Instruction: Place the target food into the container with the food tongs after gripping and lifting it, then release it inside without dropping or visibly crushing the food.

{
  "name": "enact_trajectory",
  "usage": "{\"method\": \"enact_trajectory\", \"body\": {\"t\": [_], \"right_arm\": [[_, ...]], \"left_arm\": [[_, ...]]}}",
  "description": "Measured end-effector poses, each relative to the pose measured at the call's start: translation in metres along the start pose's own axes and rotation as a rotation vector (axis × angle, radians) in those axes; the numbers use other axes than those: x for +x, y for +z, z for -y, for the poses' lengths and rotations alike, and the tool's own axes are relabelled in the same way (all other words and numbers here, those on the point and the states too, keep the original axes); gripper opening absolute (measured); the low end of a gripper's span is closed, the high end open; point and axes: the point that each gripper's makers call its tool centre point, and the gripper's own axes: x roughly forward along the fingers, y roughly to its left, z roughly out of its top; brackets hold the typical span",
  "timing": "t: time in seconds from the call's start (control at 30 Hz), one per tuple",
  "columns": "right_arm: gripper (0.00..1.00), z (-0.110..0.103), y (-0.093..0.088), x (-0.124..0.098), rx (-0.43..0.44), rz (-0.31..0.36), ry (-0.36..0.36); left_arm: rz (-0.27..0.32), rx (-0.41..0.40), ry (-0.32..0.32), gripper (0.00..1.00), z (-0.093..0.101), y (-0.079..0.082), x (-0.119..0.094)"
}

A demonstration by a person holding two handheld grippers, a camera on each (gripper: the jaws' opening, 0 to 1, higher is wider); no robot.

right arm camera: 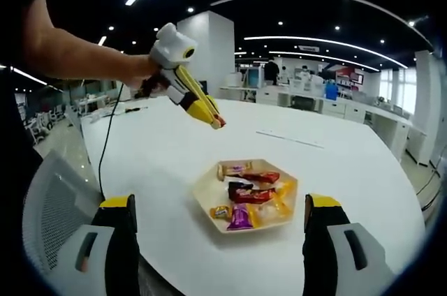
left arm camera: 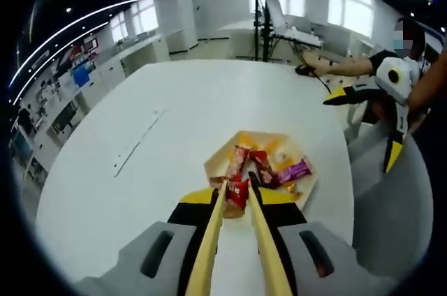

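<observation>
The left gripper [left arm camera: 236,195] carries long yellow food tongs [left arm camera: 237,240], and its view looks straight down them: the two tips are clenched on a small red-wrapped candy [left arm camera: 237,193], held above the near edge of a shallow beige hexagonal tray [left arm camera: 218,163] on the round white table [left arm camera: 154,142]. The right gripper view gives the side-on look that the left one lacks: the left gripper [right arm camera: 213,119] is raised well above the table, up and to the left of the tray [right arm camera: 204,195], with a red speck of the candy [right arm camera: 219,123] pinched at the tong tips and clear of the tray. A bare forearm [right arm camera: 77,55] leads down to the hand [right arm camera: 143,72] gripping the tool.

The tray holds a loose pile of other wrapped sweets: a dark red bar [right arm camera: 253,195], a purple packet [right arm camera: 239,218], yellow pieces [right arm camera: 281,202] and a pale bar [right arm camera: 234,169] at the far rim.

The right gripper [right arm camera: 220,230] hangs over the near table edge with its jaws spread wide, one on each side of the tray as seen from its own camera, and nothing between them. In the left gripper view it shows at the right [left arm camera: 391,97], beside a grey mesh chair [left arm camera: 391,205].
</observation>
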Motion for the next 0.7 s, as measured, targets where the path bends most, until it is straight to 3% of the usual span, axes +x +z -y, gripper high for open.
{"method": "enact_trajectory", "body": {"t": [0.4, 0.7], "right_arm": [[0.98, 0.001, 0.0, 0.0, 0.0, 0.0, -0.006], [0.98, 0.001, 0.0, 0.0, 0.0, 0.0, -0.011]], "left_arm": [[0.022, 0.042, -0.048, 0.17, 0.027, 0.026, 0.011], [0.028, 0.05, -0.065, 0.18, 0.037, 0.029, 0.014]]}}
